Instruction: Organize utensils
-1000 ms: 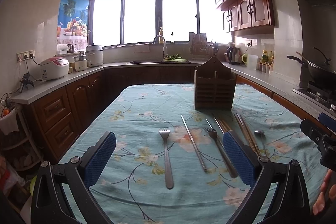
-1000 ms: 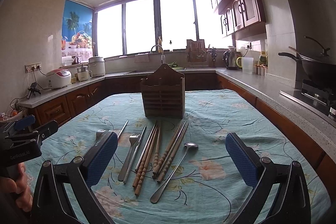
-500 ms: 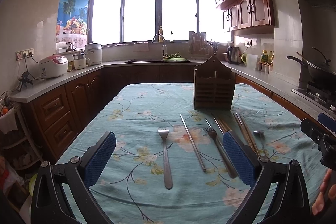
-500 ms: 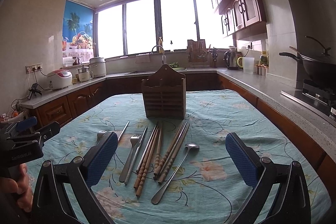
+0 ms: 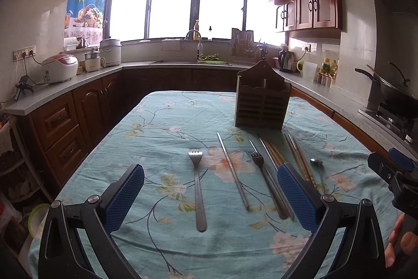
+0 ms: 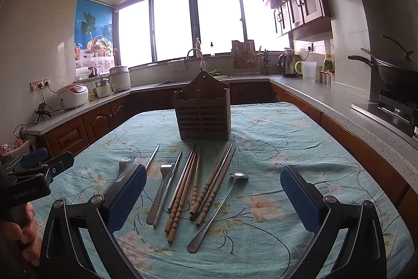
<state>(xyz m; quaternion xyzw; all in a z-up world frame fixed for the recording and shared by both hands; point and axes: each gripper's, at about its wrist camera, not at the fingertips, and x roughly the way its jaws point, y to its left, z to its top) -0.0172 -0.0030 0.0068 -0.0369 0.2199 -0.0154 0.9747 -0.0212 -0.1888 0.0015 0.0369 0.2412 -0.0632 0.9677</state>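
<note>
Blue-padded left gripper [image 5: 210, 196] spread wide, holding nothing, hovering over a lone fork [image 5: 197, 184] on the floral tablecloth [image 5: 162, 127]; wooden holder [image 5: 262, 101] upright beyond. Chopsticks [image 5: 300, 161] partly hidden behind the right pad.

Right gripper [image 6: 213, 198] equally wide, empty, above chopsticks [image 6: 198, 182] and spoon [image 6: 219, 208]; leftmost fork [image 6: 122, 169] half-hidden. Counters ringing the table.

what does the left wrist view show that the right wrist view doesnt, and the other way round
Only the left wrist view shows the leftmost fork whole, lying apart from the rest, and the open left claw above it. Only the right wrist view shows the wooden chopsticks and the spoon full length, plus the open right claw. Both share the wooden holder, the floral tablecloth, the second fork and the metal chopstick.
</note>
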